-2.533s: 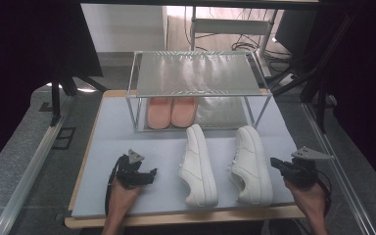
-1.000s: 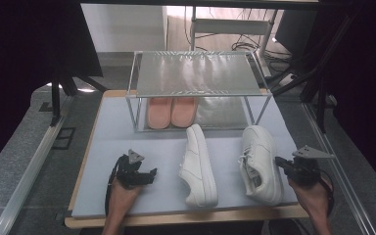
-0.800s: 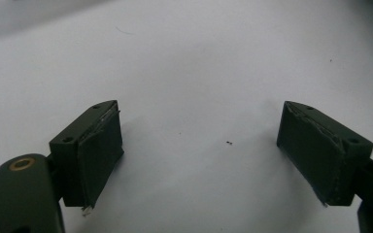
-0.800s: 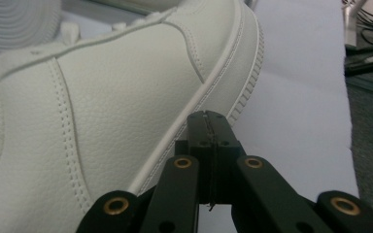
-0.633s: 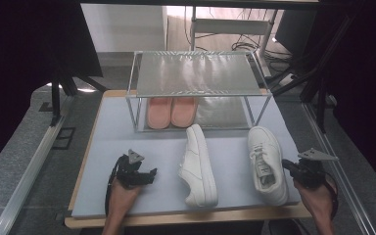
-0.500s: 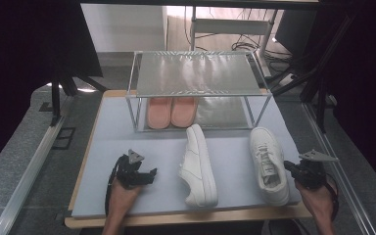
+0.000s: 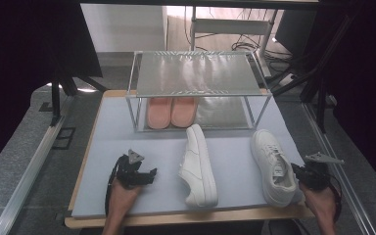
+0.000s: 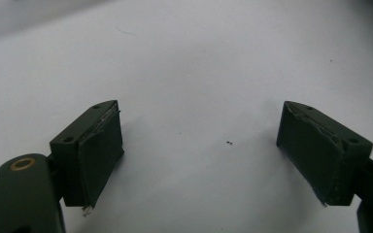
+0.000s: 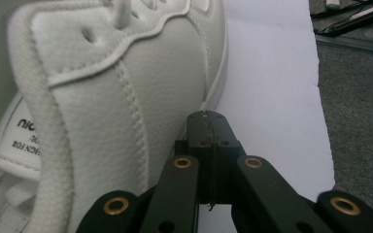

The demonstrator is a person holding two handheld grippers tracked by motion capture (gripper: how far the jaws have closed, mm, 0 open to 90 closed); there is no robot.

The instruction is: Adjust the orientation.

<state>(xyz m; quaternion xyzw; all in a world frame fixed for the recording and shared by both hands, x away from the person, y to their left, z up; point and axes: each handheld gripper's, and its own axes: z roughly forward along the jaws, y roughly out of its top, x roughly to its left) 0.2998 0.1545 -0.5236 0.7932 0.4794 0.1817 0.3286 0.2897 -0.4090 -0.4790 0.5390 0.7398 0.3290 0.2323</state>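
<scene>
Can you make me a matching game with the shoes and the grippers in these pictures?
Things:
1. pink slippers
2. middle white sneaker
3. left gripper
4. right gripper

States or places:
A. jaws shut, beside the right white sneaker's heel
B. under the metal rack
C. lying on its side
D. jaws wide open over the bare mat

Pairs: 1-B, 2-C, 3-D, 4-A
</scene>
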